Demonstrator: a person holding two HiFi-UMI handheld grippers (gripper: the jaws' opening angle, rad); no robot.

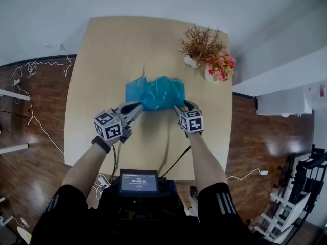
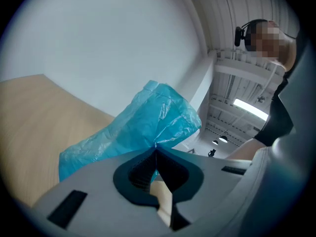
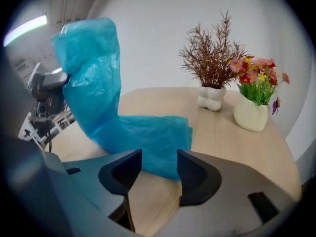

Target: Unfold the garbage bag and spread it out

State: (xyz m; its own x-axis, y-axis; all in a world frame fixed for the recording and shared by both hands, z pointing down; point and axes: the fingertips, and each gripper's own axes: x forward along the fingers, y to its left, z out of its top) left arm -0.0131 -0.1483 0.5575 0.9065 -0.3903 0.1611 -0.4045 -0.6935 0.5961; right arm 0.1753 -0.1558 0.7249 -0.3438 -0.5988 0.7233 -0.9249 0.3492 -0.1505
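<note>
A crumpled blue garbage bag (image 1: 156,92) lies mid-table on the wooden table (image 1: 102,55). My left gripper (image 1: 137,106) is at the bag's near left corner, shut on a pinch of the film; in the left gripper view the bag (image 2: 143,122) rises straight out of the closed jaws (image 2: 155,149). At the bag's near right corner is my right gripper (image 1: 182,107). It stands open (image 3: 159,169), and the bag's edge (image 3: 148,142) lies just ahead of the gap, with the pads not pressing on it. Part of the bag lifts up toward the left.
A dried brown plant in a white vase (image 1: 200,45) and a pot of colourful flowers (image 1: 220,66) stand at the table's far right, close behind the bag. A small screen (image 1: 138,182) and cables hang at my chest. Wooden floor surrounds the table.
</note>
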